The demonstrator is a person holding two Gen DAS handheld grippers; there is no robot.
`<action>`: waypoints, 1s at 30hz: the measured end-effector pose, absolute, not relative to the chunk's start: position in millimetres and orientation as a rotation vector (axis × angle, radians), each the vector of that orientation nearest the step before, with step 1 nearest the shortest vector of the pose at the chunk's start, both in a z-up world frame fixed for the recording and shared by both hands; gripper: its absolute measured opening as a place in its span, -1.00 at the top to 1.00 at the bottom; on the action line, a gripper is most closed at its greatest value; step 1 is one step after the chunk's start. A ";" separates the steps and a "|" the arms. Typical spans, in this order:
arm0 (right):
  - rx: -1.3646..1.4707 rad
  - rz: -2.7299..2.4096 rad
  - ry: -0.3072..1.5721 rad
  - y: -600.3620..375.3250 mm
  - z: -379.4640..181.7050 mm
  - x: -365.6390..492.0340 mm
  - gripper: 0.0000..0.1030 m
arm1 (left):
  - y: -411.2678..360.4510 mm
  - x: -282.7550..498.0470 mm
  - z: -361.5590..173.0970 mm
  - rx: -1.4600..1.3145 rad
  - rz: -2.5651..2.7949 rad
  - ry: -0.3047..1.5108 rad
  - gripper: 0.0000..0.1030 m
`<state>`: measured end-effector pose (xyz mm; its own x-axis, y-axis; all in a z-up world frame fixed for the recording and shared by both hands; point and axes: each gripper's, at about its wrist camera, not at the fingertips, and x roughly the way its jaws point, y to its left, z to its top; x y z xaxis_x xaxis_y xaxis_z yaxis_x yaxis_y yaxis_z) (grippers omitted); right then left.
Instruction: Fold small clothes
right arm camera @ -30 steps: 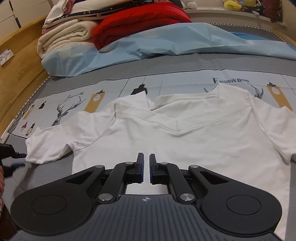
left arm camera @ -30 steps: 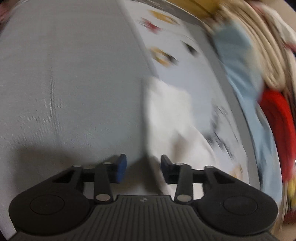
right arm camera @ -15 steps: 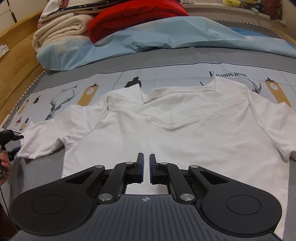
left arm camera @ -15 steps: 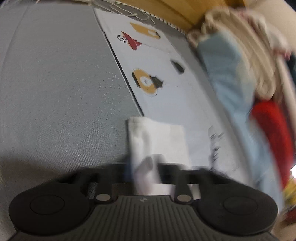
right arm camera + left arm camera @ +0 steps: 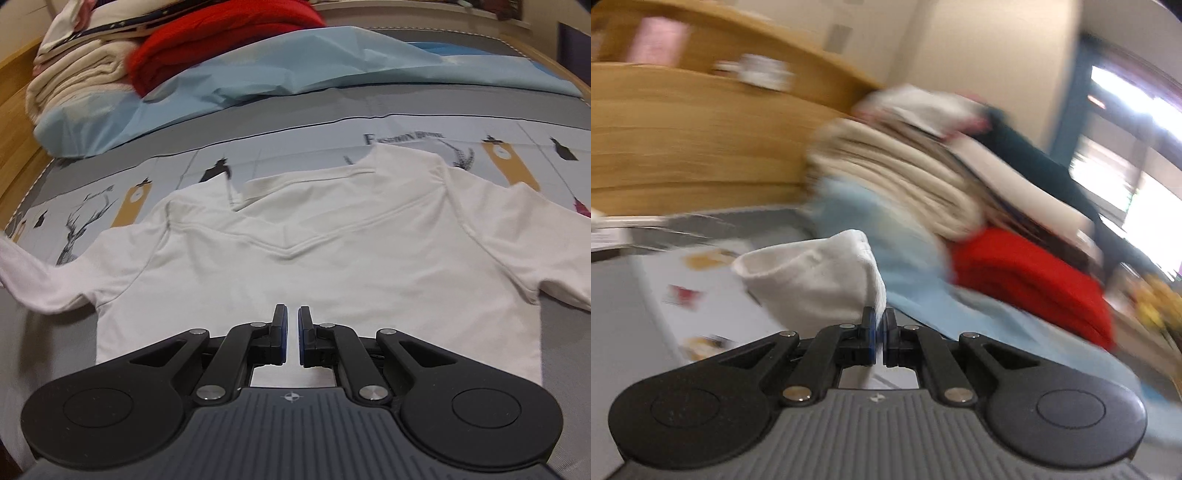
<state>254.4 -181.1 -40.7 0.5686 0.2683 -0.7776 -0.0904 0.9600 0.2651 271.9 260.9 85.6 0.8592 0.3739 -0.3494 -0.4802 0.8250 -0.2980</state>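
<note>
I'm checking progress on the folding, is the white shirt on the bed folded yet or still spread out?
Mostly spread: the white shirt lies flat on the bed. Only its sleeve is raised, pinched in the left gripper.

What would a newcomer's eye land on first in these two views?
The white shirt spread flat across the printed sheet fills the right wrist view, with the right gripper shut just above its lower part. In the left wrist view, the left gripper is shut on the shirt's sleeve, lifted clear of the bed. A red blanket stands out against the stacked bedding at the headboard.
</note>
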 end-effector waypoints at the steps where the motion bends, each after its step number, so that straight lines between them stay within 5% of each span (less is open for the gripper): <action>1: 0.219 0.190 0.943 -187.1 -40.7 254.9 0.89 | 235.5 279.3 85.6 -0.371 0.399 0.298 0.95; 8: 0.358 -0.050 0.912 -245.3 -43.0 255.6 0.89 | 37.7 308.9 75.7 -0.320 -0.076 0.377 0.95; 14: 0.494 -0.271 0.872 -297.8 -48.4 250.9 0.89 | -75.6 314.6 22.2 -0.314 -0.370 0.737 0.68; 21: 0.639 -0.258 0.931 -313.0 -64.7 255.4 0.72 | 10.4 336.1 10.9 -0.303 -0.090 0.774 0.55; 30: 0.875 -0.155 0.963 -309.3 -102.3 287.8 0.51 | 149.3 347.1 -17.6 -0.619 0.314 0.877 0.54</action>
<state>287.8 -309.3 -102.3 0.5887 0.2497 -0.7688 0.4789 0.6585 0.5806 347.1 149.3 -17.6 0.6094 0.0082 -0.7928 -0.4971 0.7830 -0.3740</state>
